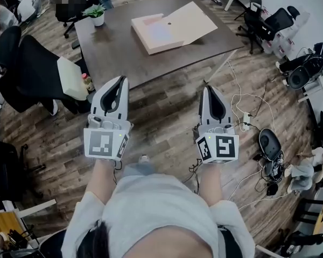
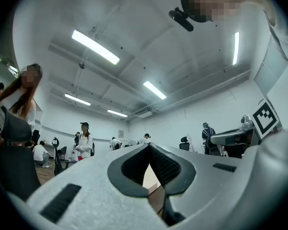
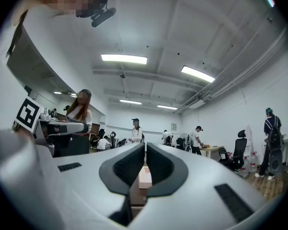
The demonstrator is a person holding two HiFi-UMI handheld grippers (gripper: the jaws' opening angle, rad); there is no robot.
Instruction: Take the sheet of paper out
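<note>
A flat pinkish folder [image 1: 160, 34] with a tan flap [image 1: 192, 18] folded open lies on the dark brown table [image 1: 113, 47], toward its far right. I cannot make out a separate sheet of paper in it. My left gripper [image 1: 120, 80] and right gripper [image 1: 210, 88] hang side by side over the wooden floor, short of the table's near edge and pointing toward it. Both are shut with nothing between the jaws. In the right gripper view the folder [image 3: 145, 177] shows past the closed right gripper [image 3: 145, 145]. The left gripper [image 2: 149, 145] also looks shut and empty in the left gripper view.
A small potted plant [image 1: 97, 14] stands at the table's far left corner. A black office chair [image 1: 27, 69] with a cream cushion [image 1: 71, 78] and a bottle [image 1: 88, 83] sit left of the table. Cables and a power strip [image 1: 245, 120] lie on the floor at right. Several people stand around the room.
</note>
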